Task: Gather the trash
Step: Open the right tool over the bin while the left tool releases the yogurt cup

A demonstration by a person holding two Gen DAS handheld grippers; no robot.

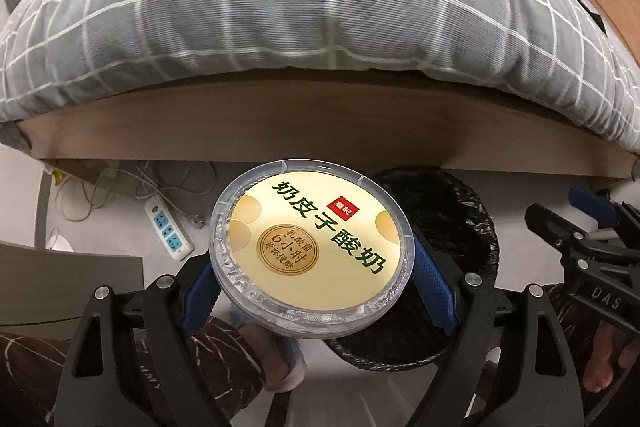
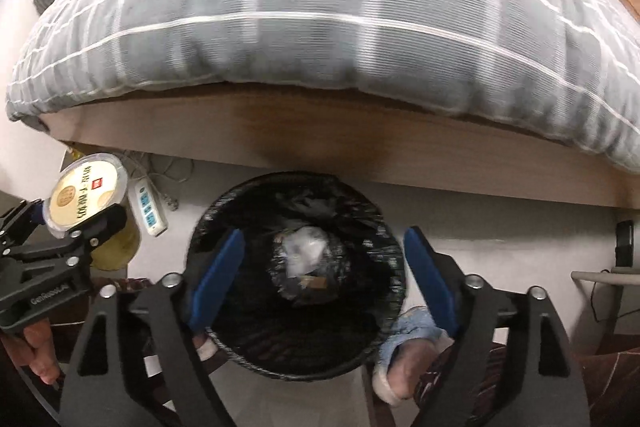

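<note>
the trash bin [image 2: 296, 275] stands on the floor [image 2: 480, 223] before the bed frame [image 2: 320, 135], with the quilt [image 2: 320, 19] on top. the right gripper [image 2: 324, 279] hangs over the bin, crumpled trash [image 2: 304, 247] inside. left of it, the left gripper [image 1: 316, 287] grips a yogurt cup [image 1: 312, 247], a power strip [image 2: 150, 207] beyond.

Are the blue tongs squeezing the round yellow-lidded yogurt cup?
Touching. In the left wrist view, the left tongs have both blue pads pressed against the sides of the round clear plastic yogurt cup, with no gap.
</note>
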